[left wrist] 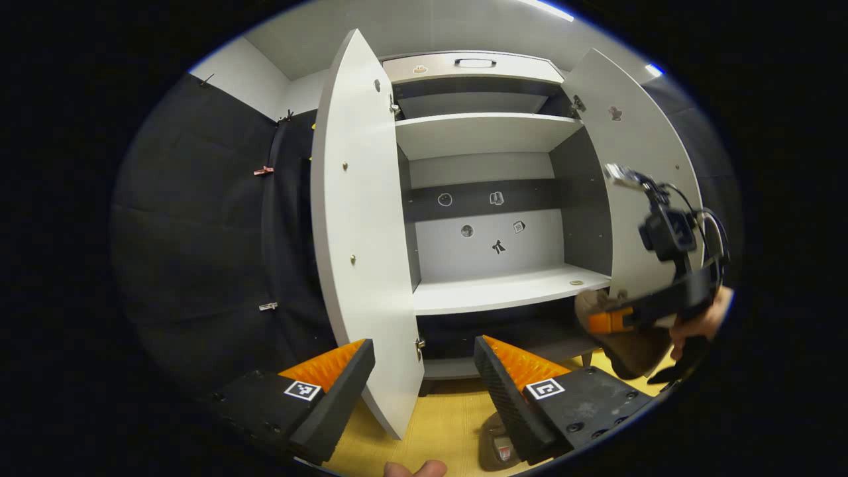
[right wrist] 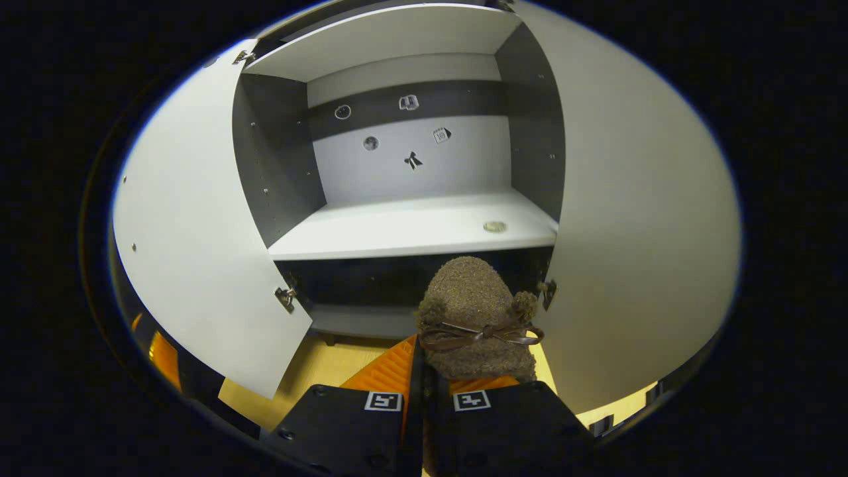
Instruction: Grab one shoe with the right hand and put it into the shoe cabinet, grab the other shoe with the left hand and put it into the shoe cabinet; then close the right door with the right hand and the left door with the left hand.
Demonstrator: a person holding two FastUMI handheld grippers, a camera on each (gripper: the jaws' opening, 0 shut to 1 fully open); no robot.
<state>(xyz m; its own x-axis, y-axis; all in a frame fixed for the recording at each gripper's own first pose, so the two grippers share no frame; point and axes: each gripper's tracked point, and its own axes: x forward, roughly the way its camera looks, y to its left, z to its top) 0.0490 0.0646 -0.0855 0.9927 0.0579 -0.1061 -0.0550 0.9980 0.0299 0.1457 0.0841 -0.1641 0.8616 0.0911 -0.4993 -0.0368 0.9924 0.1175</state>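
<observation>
Right tongs (right wrist: 424,377) grip shoe (right wrist: 474,311) — doors apparently wide.

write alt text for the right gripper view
The right gripper holds a fuzzy brown shoe with a bow, raised before the open cabinet. Both doors stand wide open, and a small round disc lies on the pale shelf.

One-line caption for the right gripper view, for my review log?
Right gripper carries a fuzzy brown shoe with a bow toward the open shoe cabinet, both doors open.
</observation>
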